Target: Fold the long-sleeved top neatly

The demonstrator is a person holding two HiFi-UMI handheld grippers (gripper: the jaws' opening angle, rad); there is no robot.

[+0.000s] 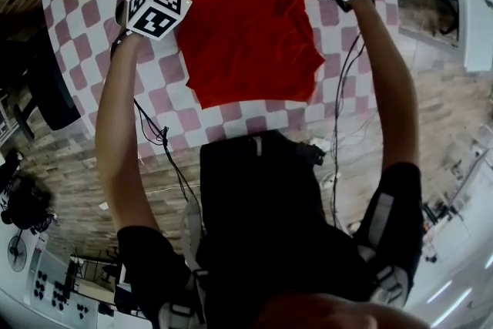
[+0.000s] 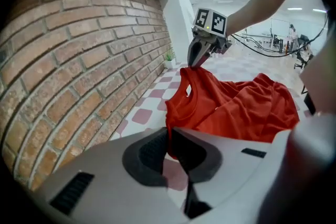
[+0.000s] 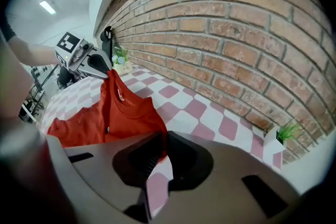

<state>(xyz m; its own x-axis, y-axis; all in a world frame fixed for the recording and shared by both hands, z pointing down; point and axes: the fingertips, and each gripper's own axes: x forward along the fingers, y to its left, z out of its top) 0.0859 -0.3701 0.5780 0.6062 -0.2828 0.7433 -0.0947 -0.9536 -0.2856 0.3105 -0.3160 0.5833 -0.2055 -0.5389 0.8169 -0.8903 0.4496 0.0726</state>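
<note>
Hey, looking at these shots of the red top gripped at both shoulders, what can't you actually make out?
- Sleeves of the red top: none shows in any view, and I cannot tell whether they are tucked under.
- Head view: the marker cubes cover where the left tongs and right tongs pinch it.
- The collar label, right gripper view: too small to read.
- The table: its far edge is cut off at the head view's top.

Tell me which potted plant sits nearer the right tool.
The plant low at right in the right gripper view, against the brick wall beside the right tool; the other plant stands far along the wall, beyond the left tool.
</note>
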